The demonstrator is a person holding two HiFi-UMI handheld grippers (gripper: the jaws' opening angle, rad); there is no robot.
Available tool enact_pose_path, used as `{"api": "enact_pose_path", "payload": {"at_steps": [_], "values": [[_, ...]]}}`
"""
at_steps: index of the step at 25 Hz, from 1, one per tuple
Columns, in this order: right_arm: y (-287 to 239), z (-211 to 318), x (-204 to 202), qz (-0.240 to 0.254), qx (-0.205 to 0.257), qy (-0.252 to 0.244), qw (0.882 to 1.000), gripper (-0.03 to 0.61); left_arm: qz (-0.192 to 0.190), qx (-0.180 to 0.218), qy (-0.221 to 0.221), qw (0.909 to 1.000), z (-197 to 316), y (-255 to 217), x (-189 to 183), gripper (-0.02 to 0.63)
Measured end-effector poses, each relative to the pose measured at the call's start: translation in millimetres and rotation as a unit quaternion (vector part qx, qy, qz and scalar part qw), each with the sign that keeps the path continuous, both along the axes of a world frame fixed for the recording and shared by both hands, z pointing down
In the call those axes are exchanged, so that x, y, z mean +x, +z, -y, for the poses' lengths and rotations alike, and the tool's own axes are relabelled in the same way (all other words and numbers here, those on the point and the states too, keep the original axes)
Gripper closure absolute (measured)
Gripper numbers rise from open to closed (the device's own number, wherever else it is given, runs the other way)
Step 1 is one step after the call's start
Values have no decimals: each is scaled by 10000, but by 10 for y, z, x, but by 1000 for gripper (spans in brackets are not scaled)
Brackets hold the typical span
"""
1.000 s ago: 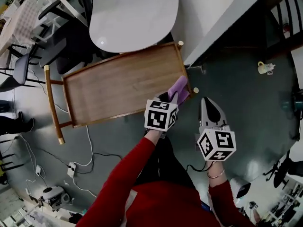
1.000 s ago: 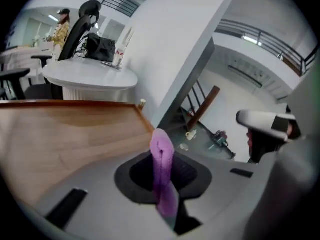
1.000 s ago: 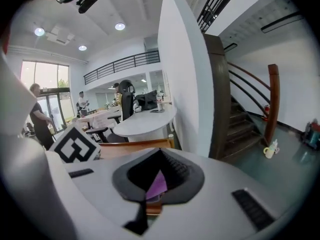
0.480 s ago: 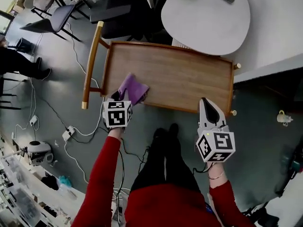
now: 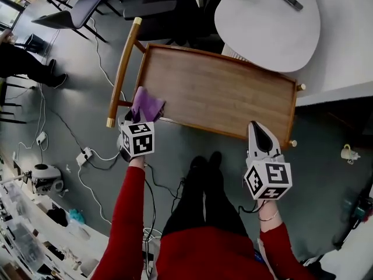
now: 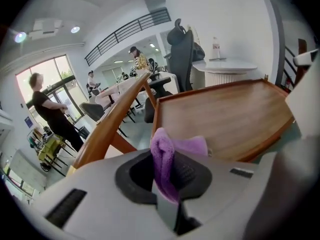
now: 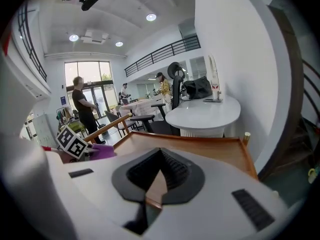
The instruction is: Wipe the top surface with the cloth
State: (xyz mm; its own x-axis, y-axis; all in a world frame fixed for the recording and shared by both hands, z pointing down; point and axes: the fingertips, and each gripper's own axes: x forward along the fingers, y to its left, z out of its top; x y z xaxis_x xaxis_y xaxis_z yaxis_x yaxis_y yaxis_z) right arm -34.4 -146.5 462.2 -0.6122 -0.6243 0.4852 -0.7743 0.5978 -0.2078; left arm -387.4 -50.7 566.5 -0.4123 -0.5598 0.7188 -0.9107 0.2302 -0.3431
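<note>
Left tongs (image 5: pixel 138 115) are pinching the purple cloth (image 5: pixel 148 102) at the wooden surface (image 5: pixel 221 95)'s near-left corner while the right tongs (image 5: pixel 258 128) are idling closed and empty, so I'm guessing it's risking snagging on the raised rim (image 5: pixel 152 69) or sliding off.

The head view looks steeply down on the wooden top (image 5: pixel 215 92) at twelve o'clock. Both gripper views skim low across it from its near edge, sharing the white table (image 7: pixel 205 115) beyond.
</note>
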Motion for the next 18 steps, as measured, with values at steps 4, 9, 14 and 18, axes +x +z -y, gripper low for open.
{"api": "enact_pose_path", "payload": {"at_steps": [4, 9, 14, 18], "values": [[75, -3, 4, 3, -13, 42, 10000, 568, 108, -86, -131, 9998, -21, 61, -126, 563], [21, 73, 77, 78, 105, 272, 9995, 568, 172, 431, 10, 9989, 83, -299, -75, 563], [-244, 138, 213, 224, 416, 601, 9971, 566, 51, 2115, 542, 9759, 342, -1292, 251, 563], [-489, 152, 343, 323, 710, 779, 9939, 568, -148, 3092, 1129, 9442, 551, -1943, 713, 563]]}}
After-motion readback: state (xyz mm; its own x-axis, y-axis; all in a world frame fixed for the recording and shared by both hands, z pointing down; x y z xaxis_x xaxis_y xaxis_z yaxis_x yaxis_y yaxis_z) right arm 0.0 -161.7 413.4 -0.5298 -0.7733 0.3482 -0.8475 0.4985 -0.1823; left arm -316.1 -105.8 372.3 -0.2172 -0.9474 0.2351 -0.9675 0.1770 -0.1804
